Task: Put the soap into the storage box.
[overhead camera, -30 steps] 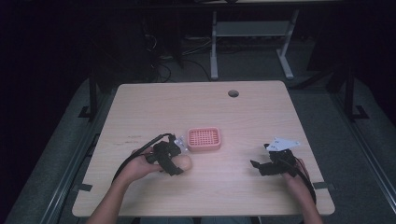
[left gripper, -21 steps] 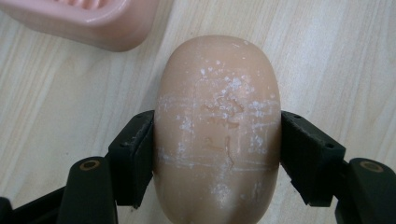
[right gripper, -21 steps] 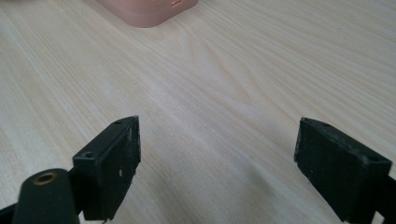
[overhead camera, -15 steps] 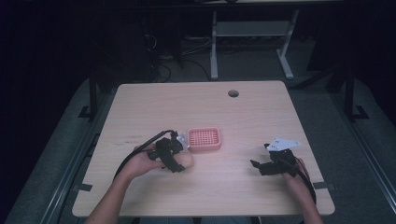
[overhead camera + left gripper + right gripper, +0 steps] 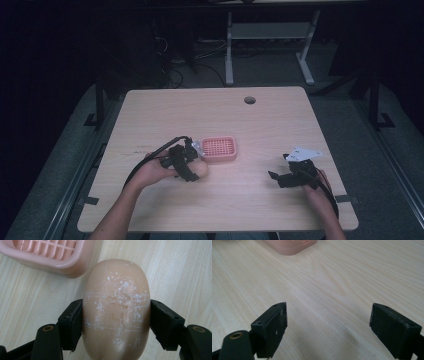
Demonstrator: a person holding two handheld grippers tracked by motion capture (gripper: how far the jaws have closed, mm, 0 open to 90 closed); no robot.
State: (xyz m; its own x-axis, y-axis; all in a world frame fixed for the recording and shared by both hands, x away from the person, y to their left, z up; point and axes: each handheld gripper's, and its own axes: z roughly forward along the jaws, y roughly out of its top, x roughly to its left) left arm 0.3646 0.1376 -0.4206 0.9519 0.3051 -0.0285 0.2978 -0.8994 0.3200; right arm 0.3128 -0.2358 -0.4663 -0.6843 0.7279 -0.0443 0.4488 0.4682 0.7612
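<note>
A tan oval bar of soap (image 5: 116,307) with white scuffs sits between the jaws of my left gripper (image 5: 116,325), which is shut on its sides. From above the soap (image 5: 200,170) lies just in front of the left corner of a pink slotted soap dish (image 5: 218,148), and my left gripper (image 5: 192,167) is over it. The dish's corner (image 5: 52,255) shows at upper left in the left gripper view. My right gripper (image 5: 276,177) rests low over bare wood at the right, open with nothing between its pads (image 5: 274,327).
The light wooden table (image 5: 280,125) has a round cable hole (image 5: 249,100) near its far edge. A corner of the pink dish (image 5: 289,245) lies far ahead of the right jaws. Dark floor and a desk frame (image 5: 270,35) lie beyond the table.
The left gripper with the soap has shifted slightly toward the dish. The right gripper has stayed put.
</note>
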